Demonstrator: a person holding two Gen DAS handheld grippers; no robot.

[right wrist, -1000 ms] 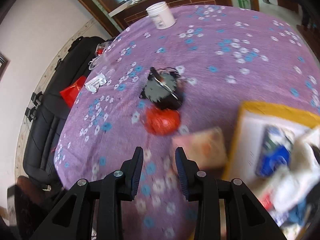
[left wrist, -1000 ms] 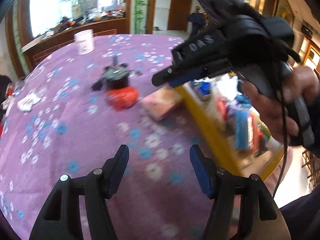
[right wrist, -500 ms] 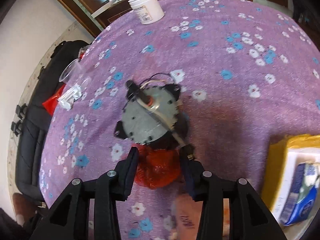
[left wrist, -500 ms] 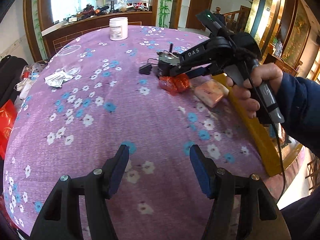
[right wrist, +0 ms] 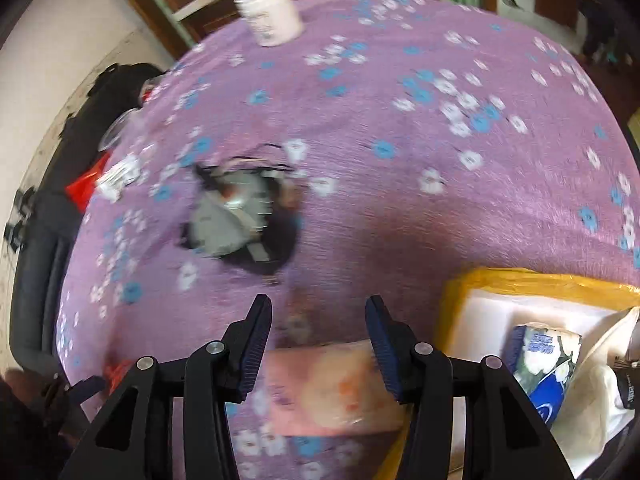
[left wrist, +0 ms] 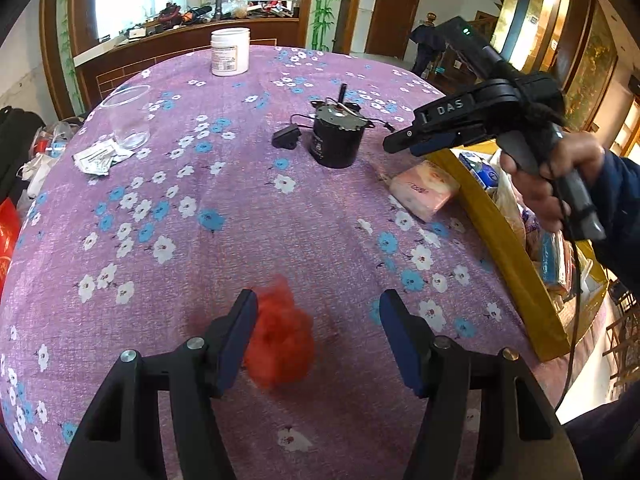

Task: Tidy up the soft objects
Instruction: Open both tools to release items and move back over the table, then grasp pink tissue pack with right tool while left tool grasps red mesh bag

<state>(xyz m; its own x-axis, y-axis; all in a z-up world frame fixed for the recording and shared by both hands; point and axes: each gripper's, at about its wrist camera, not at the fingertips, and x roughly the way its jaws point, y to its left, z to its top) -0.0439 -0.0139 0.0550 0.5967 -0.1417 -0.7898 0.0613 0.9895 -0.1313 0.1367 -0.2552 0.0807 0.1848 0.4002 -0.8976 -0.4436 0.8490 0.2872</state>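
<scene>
A blurred red soft bundle [left wrist: 280, 344] lies on the purple flowered tablecloth [left wrist: 240, 232] between the fingers of my left gripper [left wrist: 318, 308], close to the left finger. Those jaws stand wide and do not press on it. A pink tissue pack [left wrist: 424, 192] lies beside the yellow box [left wrist: 508, 264]. In the left wrist view my right gripper [left wrist: 404, 144], held by a hand, hovers just above the pack. In its own view the right gripper [right wrist: 318, 312] is opening, and the pink pack [right wrist: 332, 388] lies below between its fingers, untouched.
A black motor [left wrist: 338, 136] with a cable stands mid-table. A white jar [left wrist: 230, 52] stands at the far edge, a clear cup [left wrist: 128, 116] and sachets [left wrist: 98, 158] at the left. The yellow box [right wrist: 540, 280] holds a blue tissue pack [right wrist: 548, 352] and other soft packs.
The red bundle has gone from beside the motor to between my left jaws. My right gripper has left it, widened, and moved over the pink pack.
</scene>
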